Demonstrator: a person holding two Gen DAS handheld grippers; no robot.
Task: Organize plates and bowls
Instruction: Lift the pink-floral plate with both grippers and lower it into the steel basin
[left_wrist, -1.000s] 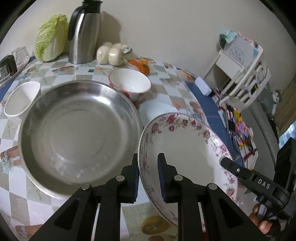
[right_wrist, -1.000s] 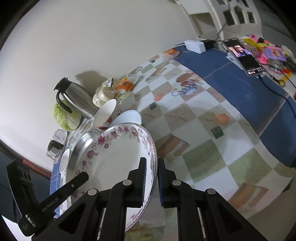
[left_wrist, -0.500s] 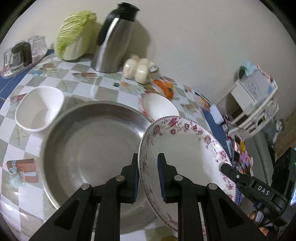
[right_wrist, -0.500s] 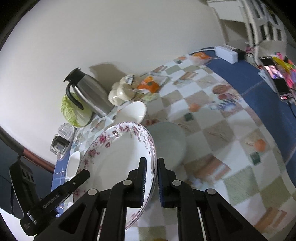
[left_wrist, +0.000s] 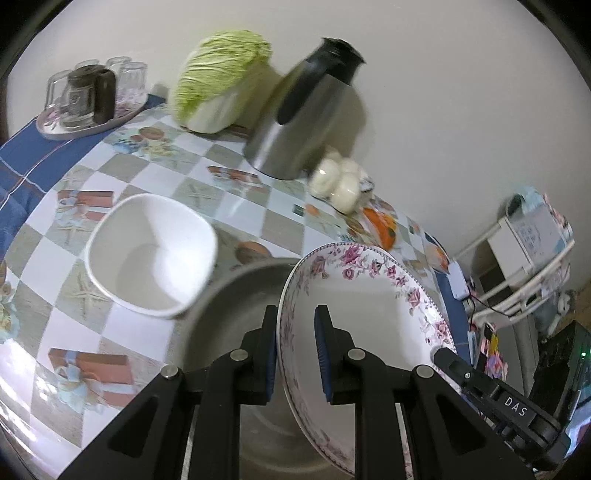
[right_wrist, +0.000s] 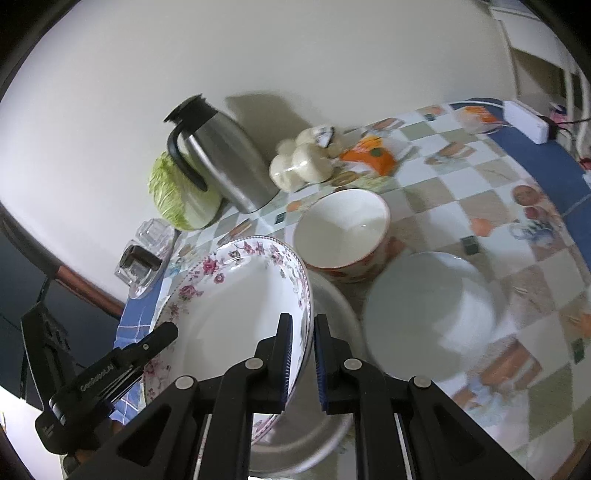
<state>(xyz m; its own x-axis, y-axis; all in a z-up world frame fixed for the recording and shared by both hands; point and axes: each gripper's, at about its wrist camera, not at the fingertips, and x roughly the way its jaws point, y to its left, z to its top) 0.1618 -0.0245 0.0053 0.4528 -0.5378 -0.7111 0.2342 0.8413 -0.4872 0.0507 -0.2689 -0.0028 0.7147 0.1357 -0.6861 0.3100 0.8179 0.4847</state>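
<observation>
Both grippers hold one large floral-rimmed plate (left_wrist: 373, 314) by opposite rims, tilted, above the steel basin (left_wrist: 236, 314). My left gripper (left_wrist: 295, 354) is shut on the plate's left rim. My right gripper (right_wrist: 301, 362) is shut on its right rim; the plate (right_wrist: 236, 317) shows there too. A square white bowl (left_wrist: 151, 254) sits left of the basin. A red-patterned bowl (right_wrist: 341, 232) and a plain white plate (right_wrist: 424, 314) lie to the right of the held plate.
A steel thermos (left_wrist: 306, 118), a cabbage (left_wrist: 218, 77), white buns (left_wrist: 336, 181) and an orange packet (right_wrist: 373, 155) stand along the wall. A tray of glasses (left_wrist: 92, 99) is at the far left. A white rack (left_wrist: 524, 254) stands beyond the table's right end.
Both grippers have carried the floral plate to the left and over the steel basin; the square white bowl and the glasses tray have come into fuller view on the left.
</observation>
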